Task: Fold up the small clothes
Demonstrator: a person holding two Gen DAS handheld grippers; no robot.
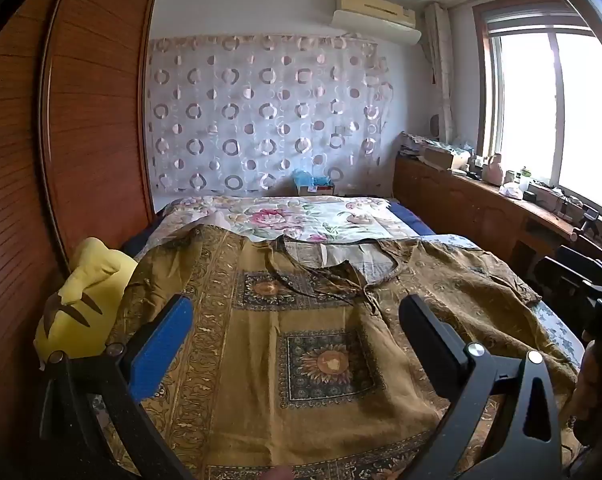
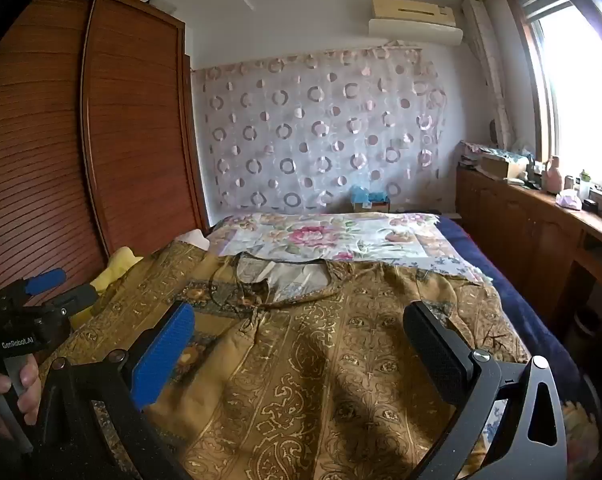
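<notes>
An ochre patterned top (image 1: 301, 320) (image 2: 341, 340) lies spread flat on the bed, neckline toward the far wall, sleeves out to both sides. My left gripper (image 1: 293, 320) hovers open above its left half, blue pad on one finger, black pad on the other, nothing between them. My right gripper (image 2: 297, 332) hangs open over the right half of the top, just below the neckline, also holding nothing. In the right wrist view the left gripper (image 2: 49, 292) shows at the left edge with a hand (image 2: 5, 392) on its handle.
A floral sheet (image 1: 301, 216) covers the far part of the bed. A yellow plush toy (image 1: 81, 304) sits at the bed's left edge against the wooden wardrobe (image 1: 93, 120). A wooden counter (image 2: 541, 216) with clutter runs under the window on the right.
</notes>
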